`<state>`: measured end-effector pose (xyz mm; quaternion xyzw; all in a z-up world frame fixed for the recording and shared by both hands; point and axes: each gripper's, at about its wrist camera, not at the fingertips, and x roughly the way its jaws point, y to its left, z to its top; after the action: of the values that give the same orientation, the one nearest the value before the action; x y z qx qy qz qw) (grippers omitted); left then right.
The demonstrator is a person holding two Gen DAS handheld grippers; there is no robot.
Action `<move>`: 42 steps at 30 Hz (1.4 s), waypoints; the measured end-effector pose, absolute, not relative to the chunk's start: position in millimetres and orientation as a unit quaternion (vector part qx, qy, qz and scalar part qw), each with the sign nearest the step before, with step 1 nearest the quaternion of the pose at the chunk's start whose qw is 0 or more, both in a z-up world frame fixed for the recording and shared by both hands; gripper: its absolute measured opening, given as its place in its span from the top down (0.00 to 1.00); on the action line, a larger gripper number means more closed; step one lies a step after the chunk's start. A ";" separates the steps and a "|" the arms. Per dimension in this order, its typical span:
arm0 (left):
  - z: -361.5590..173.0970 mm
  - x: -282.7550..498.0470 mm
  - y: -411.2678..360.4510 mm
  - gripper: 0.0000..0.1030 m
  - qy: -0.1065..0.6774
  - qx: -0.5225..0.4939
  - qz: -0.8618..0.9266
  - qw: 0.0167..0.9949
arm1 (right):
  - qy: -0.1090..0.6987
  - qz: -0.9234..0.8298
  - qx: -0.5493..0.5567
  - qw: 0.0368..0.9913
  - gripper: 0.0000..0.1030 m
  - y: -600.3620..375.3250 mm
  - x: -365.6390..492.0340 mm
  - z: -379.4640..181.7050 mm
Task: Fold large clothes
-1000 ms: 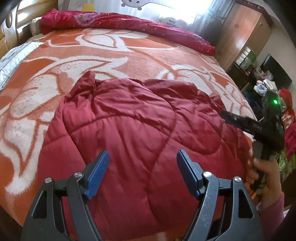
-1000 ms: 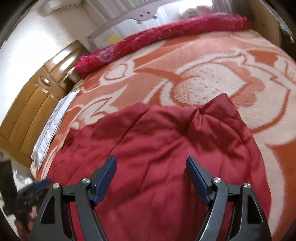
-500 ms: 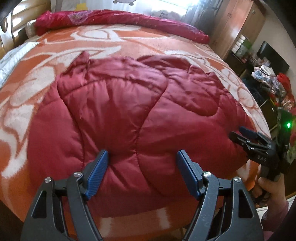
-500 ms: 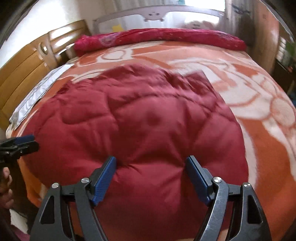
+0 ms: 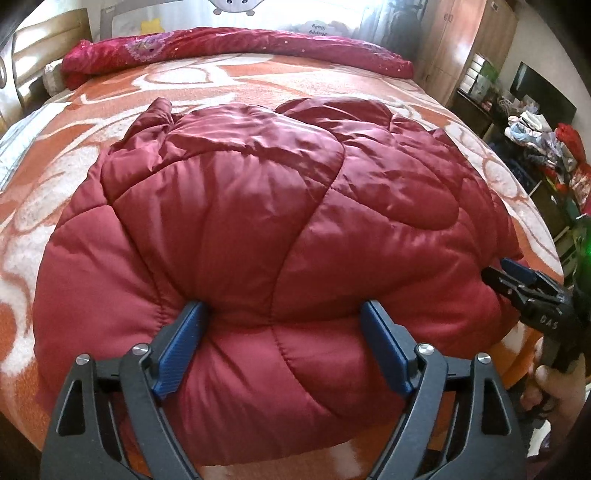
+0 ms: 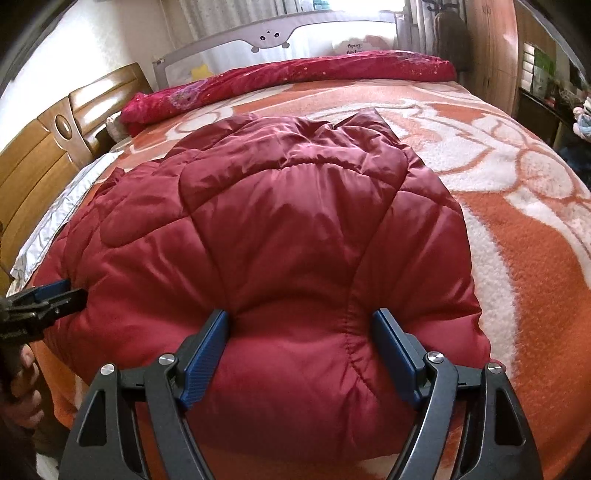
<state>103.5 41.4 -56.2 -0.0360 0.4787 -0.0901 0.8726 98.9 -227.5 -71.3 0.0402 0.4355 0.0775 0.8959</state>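
Note:
A dark red quilted jacket [image 5: 258, 206] lies puffed up on the bed, its thick near edge hanging toward me. My left gripper [image 5: 280, 317] is pushed into that near edge. Its jaws are opening, and a bulge of jacket sits between the blue pads [image 5: 177, 350] without being clamped. In the right wrist view the same jacket [image 6: 295, 221] fills the middle. My right gripper [image 6: 301, 321] stands open on the near edge further right, with padding bulging between its fingers. Each gripper also shows in the other's view: the right gripper [image 5: 517, 280] and the left gripper [image 6: 55, 295].
An orange and white blanket [image 5: 240, 81] covers the bed. A rolled red quilt [image 5: 240, 48] lies along the far side under a bed rail [image 6: 277, 33]. A wooden headboard [image 6: 44, 158] is on the left, a wardrobe [image 5: 461, 44] and cluttered shelves [image 5: 535, 129] on the right.
Both grippers drew back and sank from above the jacket's middle to its near edge. The left jaws stand slightly wider. The right gripper swung in from the jacket's right side.

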 end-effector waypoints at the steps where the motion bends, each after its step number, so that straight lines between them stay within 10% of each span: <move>1: -56.3 102.9 40.1 0.17 0.479 -0.035 -0.089 0.873 | 0.434 0.077 0.037 0.897 0.23 -226.3 97.8 -66.9; 42: -22.2 107.5 30.4 0.17 0.492 -0.015 -0.046 0.869 | 0.439 0.140 0.030 0.887 0.20 -208.5 115.5 -54.1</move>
<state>107.5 30.4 -22.2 -0.0148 0.4921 -0.0460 0.8692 115.5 -208.5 -54.1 0.0304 0.4386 0.1403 0.8872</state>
